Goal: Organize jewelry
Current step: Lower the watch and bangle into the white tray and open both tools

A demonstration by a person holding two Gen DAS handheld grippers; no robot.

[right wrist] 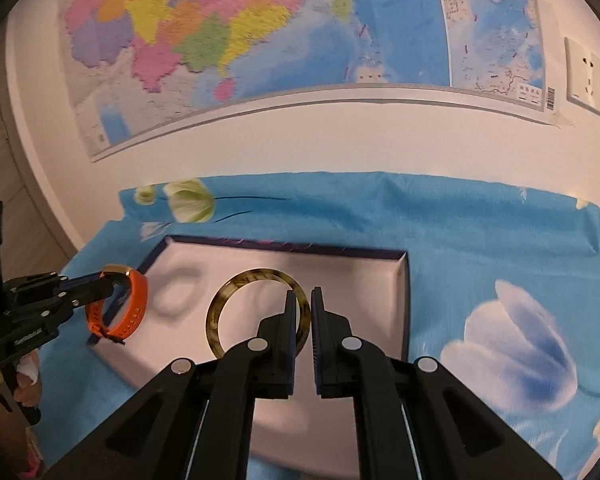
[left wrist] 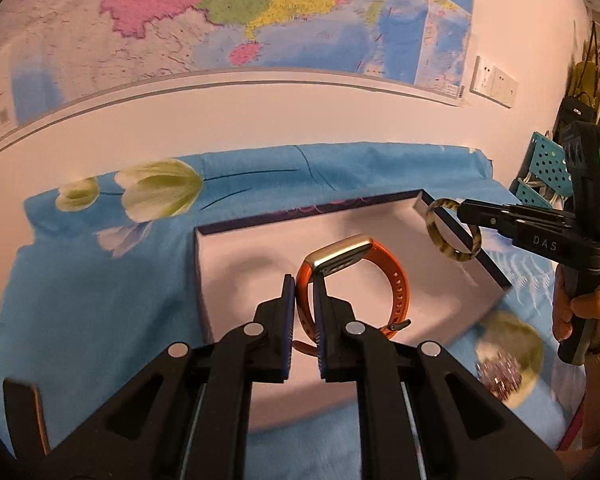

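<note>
Left gripper (left wrist: 304, 300) pinches the orange watch (left wrist: 380, 276); right gripper (right wrist: 310, 312) pinches the bangle (right wrist: 236, 292). Lower both gently, probably well apart, into the tray (right wrist: 405, 300).

A blurred glittery round object (left wrist: 508, 360) defies identification.

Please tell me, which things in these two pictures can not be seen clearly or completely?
- Round gold item with sparkly purple piece, left wrist view: motion blur, identity unclear.
- Orange watch: lower strap hidden behind left gripper fingers.
- Tortoiseshell bangle, right wrist view: lower arc hidden by right gripper.
- Tray: near edge covered by both grippers.
- Map text: too small.
</note>
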